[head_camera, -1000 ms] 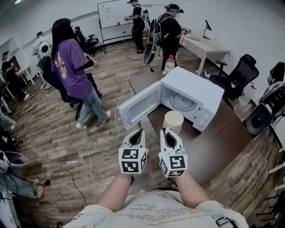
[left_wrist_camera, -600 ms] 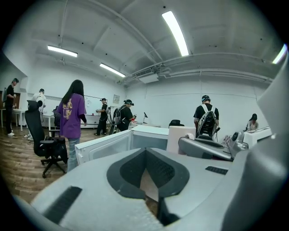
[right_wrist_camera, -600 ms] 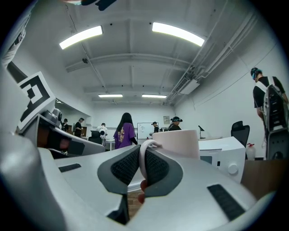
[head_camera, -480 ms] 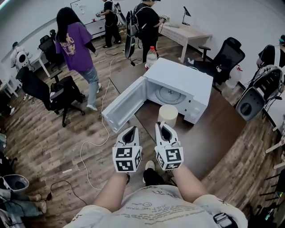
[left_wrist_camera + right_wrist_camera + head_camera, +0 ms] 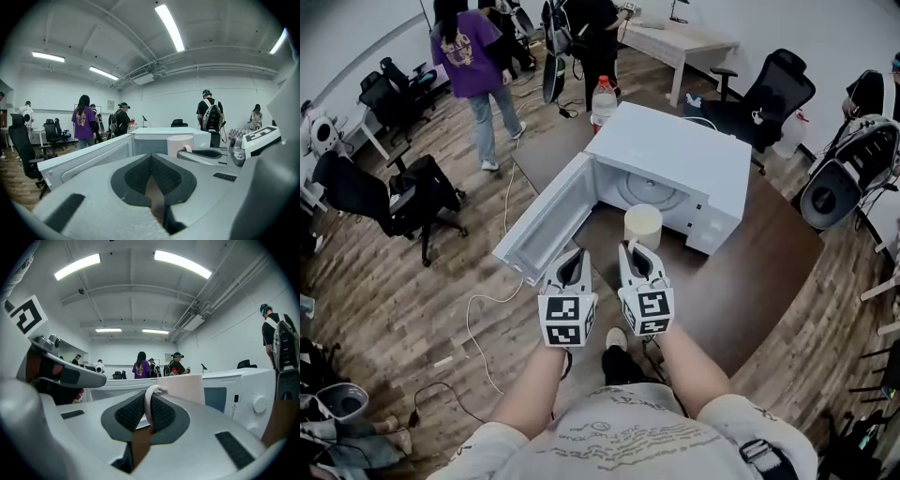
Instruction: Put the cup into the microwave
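The right gripper [image 5: 149,416] was found closed narrowly on the pale loop handle [image 5: 148,401] of the cup [image 5: 643,225], the handle being pinched between the dark pads. The cup was carried upright, its long axis vertical, directly ahead of the jaw tips, with the handle turned back toward the person. The left gripper [image 5: 152,185] was found with its jaws drawn together and nothing between them. It was held just beside the right gripper, on the door side, and no contact with the cup was observed.

Beyond the cup, the microwave [image 5: 684,155] was noted on the brown table [image 5: 759,281], its door [image 5: 546,223] swung wide to the left. In the head view the cavity and its glass turntable [image 5: 649,190] were seen straight past the cup, which was near the opening but outside it. Whether the cup's base touched the table could not be established.

The coming move is judged to be a straight carry forward by the right hand, body of the cup first. Clearance at the cavity's edges is judged the point to be watched.
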The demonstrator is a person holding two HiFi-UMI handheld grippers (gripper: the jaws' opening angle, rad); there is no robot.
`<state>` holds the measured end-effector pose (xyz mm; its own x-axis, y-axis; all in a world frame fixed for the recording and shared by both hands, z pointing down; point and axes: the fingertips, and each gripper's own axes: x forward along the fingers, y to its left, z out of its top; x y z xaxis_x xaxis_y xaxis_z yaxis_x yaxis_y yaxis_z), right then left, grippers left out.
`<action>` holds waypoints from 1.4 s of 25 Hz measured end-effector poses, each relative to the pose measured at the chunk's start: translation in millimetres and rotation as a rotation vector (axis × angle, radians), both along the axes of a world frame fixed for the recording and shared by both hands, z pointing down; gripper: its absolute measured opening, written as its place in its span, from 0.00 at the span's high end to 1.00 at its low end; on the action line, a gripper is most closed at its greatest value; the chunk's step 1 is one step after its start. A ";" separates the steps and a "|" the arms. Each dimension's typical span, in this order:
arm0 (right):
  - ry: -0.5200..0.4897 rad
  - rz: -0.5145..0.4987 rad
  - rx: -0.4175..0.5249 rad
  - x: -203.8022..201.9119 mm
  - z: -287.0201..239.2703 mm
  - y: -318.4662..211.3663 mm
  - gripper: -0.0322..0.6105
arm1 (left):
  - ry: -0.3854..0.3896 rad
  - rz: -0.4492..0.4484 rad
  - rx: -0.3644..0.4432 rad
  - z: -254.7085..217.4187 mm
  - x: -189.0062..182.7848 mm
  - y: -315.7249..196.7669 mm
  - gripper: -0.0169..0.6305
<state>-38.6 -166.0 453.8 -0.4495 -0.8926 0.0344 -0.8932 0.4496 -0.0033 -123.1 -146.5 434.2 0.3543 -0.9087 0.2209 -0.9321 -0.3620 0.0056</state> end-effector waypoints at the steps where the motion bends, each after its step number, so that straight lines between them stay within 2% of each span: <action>1: 0.007 0.006 -0.008 0.9 8.0 -8.5 0.91 | 0.013 0.001 -0.012 5.0 0.5 -7.8 0.95; 4: 0.026 0.024 -0.031 5.1 30.7 -34.2 0.91 | 0.073 0.005 -0.046 18.0 2.0 -32.0 0.95; 6: 0.032 0.037 -0.038 8.6 40.8 -51.3 0.91 | 0.086 0.006 -0.055 24.3 1.8 -47.7 0.95; 12: 0.045 0.084 -0.045 22.9 64.7 -107.7 0.91 | 0.028 0.020 -0.033 38.9 4.7 -86.0 0.95; 24: 0.053 0.183 -0.065 47.3 101.4 -203.5 0.91 | 0.027 0.054 -0.074 72.3 7.3 -137.8 0.95; 35: 0.080 0.231 -0.098 62.4 120.4 -239.6 0.91 | 0.030 0.062 -0.105 89.3 10.5 -152.7 0.95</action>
<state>23.8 -405.6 574.2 -0.2268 -0.9619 0.1529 -0.9712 0.2351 0.0379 -112.6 -299.2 523.5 0.4173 -0.8571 0.3022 -0.9066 -0.4154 0.0739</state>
